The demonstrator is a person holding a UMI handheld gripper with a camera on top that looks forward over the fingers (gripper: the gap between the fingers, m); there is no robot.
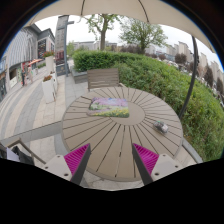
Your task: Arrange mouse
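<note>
Outdoors, a round slatted table (120,125) fills the frame's middle. Tongs (111,160) hang released, empty. Mouse (160,126) lies right of centre, mousepad (110,103) beyond; approach low and straddle the mouse squarely.

— Where are we holding the gripper (110,160)?

— Above the near edge of the round table (100,135), its fingers spread apart with nothing between them.

— And what lies on the table?

— We see a mouse pad (111,106) beyond the fingers, toward the far side and near the middle. The mouse (160,126) sits well apart from it, to the right, close to the table's right edge.

— Behind the table?

— A bench (102,77) stands just past the far edge, backed by a hedge (150,72) that runs on to the right. Trees (120,30) rise behind the hedge. To the left we have paving (30,105) and a building (30,45).
</note>
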